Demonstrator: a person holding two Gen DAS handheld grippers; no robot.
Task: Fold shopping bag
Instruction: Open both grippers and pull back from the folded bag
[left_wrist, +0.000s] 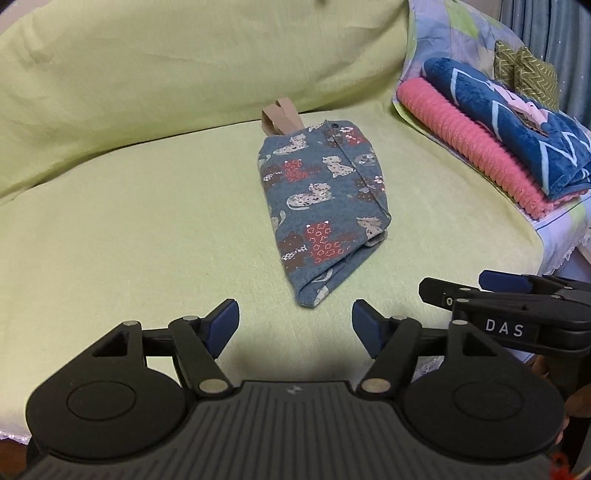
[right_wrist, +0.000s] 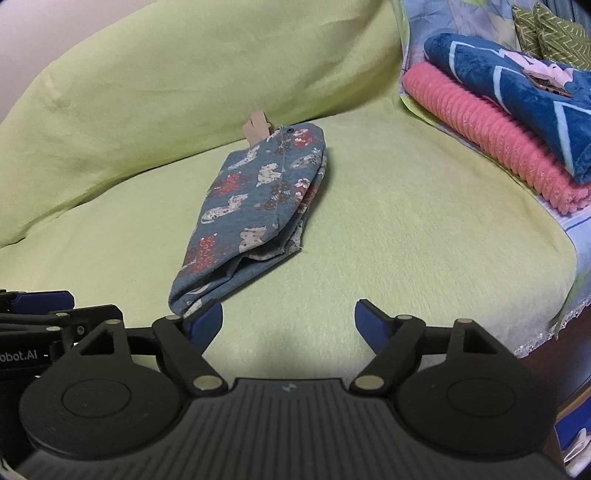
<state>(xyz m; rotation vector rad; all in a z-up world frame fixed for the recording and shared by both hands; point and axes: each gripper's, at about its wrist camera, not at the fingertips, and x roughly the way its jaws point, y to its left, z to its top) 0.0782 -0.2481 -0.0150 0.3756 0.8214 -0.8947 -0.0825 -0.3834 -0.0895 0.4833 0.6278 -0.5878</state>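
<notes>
Both sets of jaws stand wide open and hold nothing. The left gripper hovers just short of the near end of the shopping bag, and the right gripper sits beside it, with the bag's near corner close to its left jaw. Neither touches the cloth.

The bag lies on the green bed cover, a blue cloth printed with cats, already folded into a long narrow strip that runs away from the grippers. Its tan handle sticks out at the far end, against the green pillow.

The fold looks partly done; the likely next step is to bring one end of the strip over the other. To do it well, each gripper should pinch a near corner through all layers, since the right edge of the bag shows loose layers gaping open, then lift low and lay the end flat so the strip does not splay.

To the right of the bag, well apart, is a stack of folded pink and blue towels. Nothing lies between the grippers and the bag.
</notes>
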